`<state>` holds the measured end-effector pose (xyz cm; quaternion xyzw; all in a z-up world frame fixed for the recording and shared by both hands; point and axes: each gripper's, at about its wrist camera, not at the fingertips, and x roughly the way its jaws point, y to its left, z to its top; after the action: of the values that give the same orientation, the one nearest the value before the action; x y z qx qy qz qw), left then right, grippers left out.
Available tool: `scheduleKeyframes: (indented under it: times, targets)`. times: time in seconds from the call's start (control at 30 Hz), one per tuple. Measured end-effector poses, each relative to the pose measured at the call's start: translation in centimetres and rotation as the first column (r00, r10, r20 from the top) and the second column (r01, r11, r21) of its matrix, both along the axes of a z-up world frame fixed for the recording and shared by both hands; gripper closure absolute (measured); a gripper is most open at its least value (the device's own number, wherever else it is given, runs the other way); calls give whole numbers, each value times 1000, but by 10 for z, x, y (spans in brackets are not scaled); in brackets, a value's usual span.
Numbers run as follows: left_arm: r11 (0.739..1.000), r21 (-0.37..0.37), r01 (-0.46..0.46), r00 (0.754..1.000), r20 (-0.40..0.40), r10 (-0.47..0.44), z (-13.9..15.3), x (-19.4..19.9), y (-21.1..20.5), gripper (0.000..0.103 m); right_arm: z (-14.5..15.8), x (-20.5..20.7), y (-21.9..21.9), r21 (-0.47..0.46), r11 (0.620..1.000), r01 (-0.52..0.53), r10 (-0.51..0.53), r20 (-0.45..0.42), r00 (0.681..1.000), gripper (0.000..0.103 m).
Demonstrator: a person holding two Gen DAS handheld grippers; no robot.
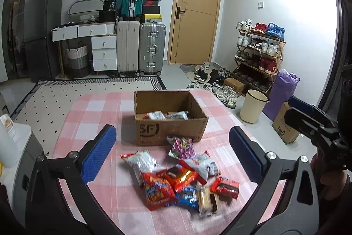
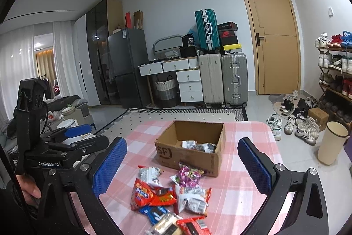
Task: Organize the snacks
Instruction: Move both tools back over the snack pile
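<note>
While your left gripper point(image 1: 171, 160) and right gripper point(image 2: 182, 166) gape wide and empty, bright crinkled snack packets point(image 1: 176, 177) lie heaped. Behind them, your open cardboard box point(image 1: 169, 118) holds a few.

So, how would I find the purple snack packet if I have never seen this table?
Look at the pink checked tablecloth and find the open cardboard box on it. Just in front of the box's printed wall lies the purple packet, nearest to the box. It is the only purple one; the others are red, white or blue.
</note>
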<state>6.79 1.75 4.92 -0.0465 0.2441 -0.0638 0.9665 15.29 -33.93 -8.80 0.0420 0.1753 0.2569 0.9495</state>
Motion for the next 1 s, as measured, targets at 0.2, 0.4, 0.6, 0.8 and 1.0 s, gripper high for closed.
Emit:
scheduleKeyframes:
  times: [0.2,0.4,0.6,0.8,1.0]
  targets:
    - [999,-37,1,999,-37,-3,-29,-15,3,1,-22,-13,-5,1,1000,-4,4,-24,1000,0]
    - [998,-68,7,995,-101,-14,-66,-10,5,1,-50,-11,-4,-20,1000,-12,10,-84,996,1]
    - [997,-72,7,990,-137,-17,-92,2,6,1,-79,-7,-5,-15,1000,-21,18,-137,990,1]
    - [997,-80,17,987,-155,-29,-109,8,3,1,-113,0,-3,-12,999,-35,32,-204,978,1]
    - [997,-79,25,984,-173,-38,-123,13,2,1,-142,8,-1,-16,999,-42,37,-260,965,1]
